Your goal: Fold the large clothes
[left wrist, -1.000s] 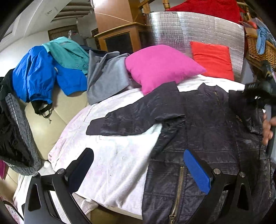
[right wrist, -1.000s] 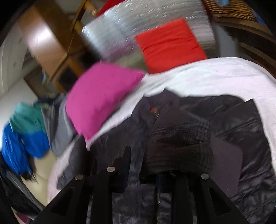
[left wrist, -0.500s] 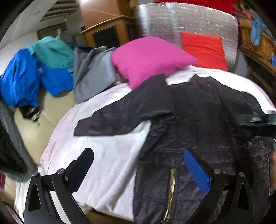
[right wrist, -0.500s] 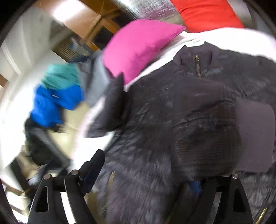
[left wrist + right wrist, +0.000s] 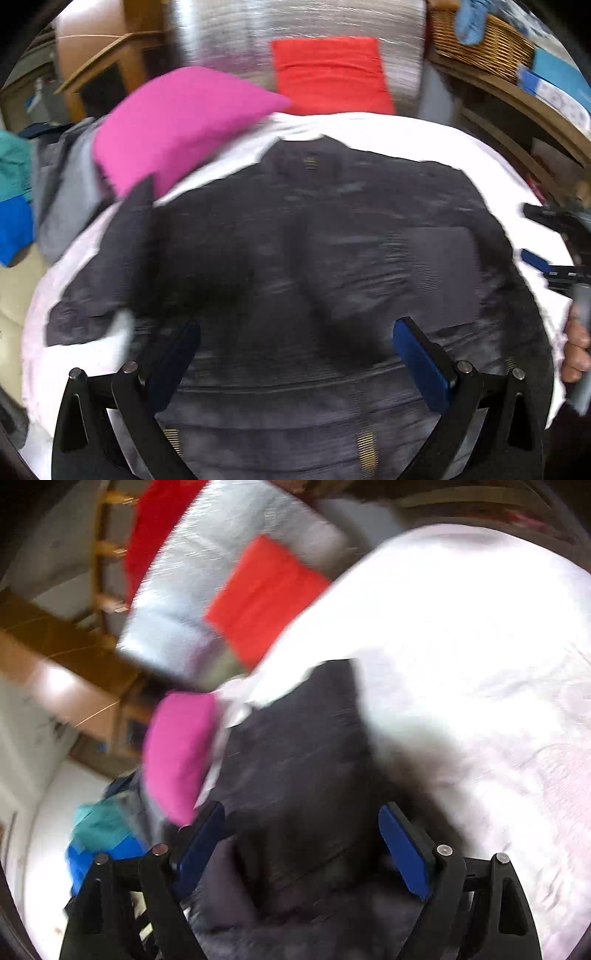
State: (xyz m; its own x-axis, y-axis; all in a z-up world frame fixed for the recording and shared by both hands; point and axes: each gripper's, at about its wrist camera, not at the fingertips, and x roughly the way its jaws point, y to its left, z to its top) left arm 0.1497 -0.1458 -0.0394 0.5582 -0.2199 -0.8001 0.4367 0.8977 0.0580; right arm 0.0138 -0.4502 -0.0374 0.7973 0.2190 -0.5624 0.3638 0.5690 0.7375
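- Judging by its sheen and quilting, I took the dark quilted zip-front jacket (image 5: 317,236) for soft, light and slippery; it would slump and slide rather than hold a crease.
- I reckoned the hem corners or a sleeve cuff were the sound places to pinch, through a doubled edge and clear of the brass-coloured zip (image 5: 364,448).
- It lay front up and spread across the white bed cover (image 5: 406,133), collar toward the pink cushion (image 5: 173,122) and the red cushion (image 5: 328,74).
- One sleeve ran out toward the pink cushion; the other side looked folded inward, though blur hid the detail.
- My left gripper (image 5: 295,365) hung over the hem, jaws wide and empty.
- My right gripper (image 5: 301,845) hung over the jacket's edge, jaws wide, gripping nothing.
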